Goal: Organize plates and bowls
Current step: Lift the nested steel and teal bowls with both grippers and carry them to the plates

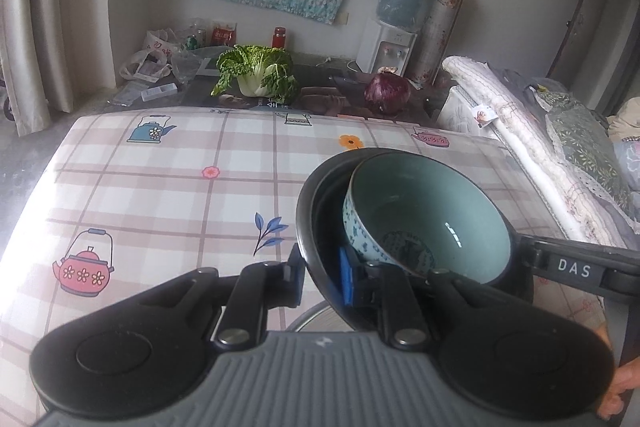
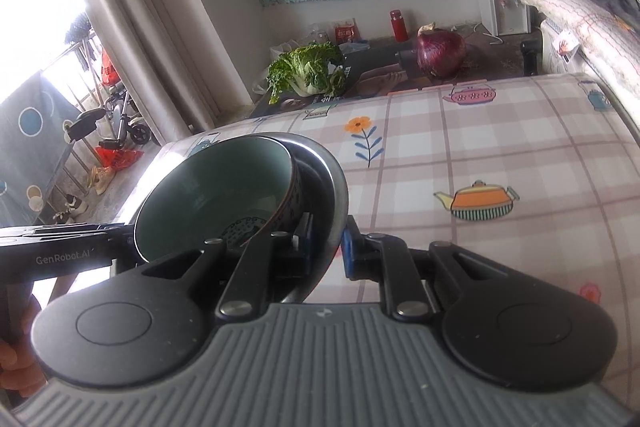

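Note:
A dark metal bowl (image 1: 307, 211) hangs above the checked tablecloth, held by both grippers. Inside it a teal ceramic bowl (image 1: 432, 211) with a blue patterned outside leans tilted. My left gripper (image 1: 320, 279) is shut on the metal bowl's left rim, blue pad inside the wall. In the right wrist view my right gripper (image 2: 326, 249) is shut on the opposite rim of the metal bowl (image 2: 338, 183), with the teal bowl (image 2: 216, 187) lying to its left. The right gripper's black body (image 1: 576, 269) reaches in from the right. A pale round rim (image 1: 316, 319) shows just beneath the bowl.
The table (image 1: 160, 187) carries a plaid cloth with teapot prints. Beyond its far edge lie a green leafy cabbage (image 1: 260, 75) and a purple onion (image 1: 387, 93) on a low dark surface. A water dispenser (image 1: 388, 47) stands by the wall; rolled bedding (image 1: 520, 131) lies to the right.

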`<state>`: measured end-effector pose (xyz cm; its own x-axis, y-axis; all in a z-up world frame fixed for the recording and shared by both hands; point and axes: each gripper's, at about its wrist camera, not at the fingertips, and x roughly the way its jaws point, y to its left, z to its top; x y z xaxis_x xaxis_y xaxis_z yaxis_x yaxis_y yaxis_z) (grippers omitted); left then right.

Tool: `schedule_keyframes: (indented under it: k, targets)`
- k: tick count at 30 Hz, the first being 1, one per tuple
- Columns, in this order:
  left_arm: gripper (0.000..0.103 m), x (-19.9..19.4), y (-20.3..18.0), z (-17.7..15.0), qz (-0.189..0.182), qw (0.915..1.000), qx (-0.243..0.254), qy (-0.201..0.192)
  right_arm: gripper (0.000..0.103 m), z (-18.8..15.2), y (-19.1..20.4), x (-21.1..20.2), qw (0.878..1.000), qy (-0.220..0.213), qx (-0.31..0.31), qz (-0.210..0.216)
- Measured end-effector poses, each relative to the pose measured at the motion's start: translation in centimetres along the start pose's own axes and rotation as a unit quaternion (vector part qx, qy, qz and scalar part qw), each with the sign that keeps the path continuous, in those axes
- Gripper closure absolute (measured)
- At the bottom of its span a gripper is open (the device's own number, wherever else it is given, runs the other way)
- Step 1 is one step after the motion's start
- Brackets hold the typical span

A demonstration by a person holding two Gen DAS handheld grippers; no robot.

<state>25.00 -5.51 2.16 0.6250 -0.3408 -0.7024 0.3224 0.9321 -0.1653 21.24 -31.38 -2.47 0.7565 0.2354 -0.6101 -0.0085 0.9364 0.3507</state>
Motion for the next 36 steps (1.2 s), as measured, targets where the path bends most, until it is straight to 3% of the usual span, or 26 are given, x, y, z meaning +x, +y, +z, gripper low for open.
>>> schedule_keyframes:
  k: [15, 36]
  targets:
    - [0.086, -2.9, 0.0, -3.3, -0.008, 0.9999, -0.01, 0.006, 0.089, -3.7, 1.2, -3.6, 1.0, 0.012, 0.005, -0.001]
    - [0.086, -5.0, 0.5, -6.8, 0.002, 0.9997, -0.018, 0.015, 0.089, -7.1, 2.3, -5.3, 1.0, 0.024, 0.007, 0.008]
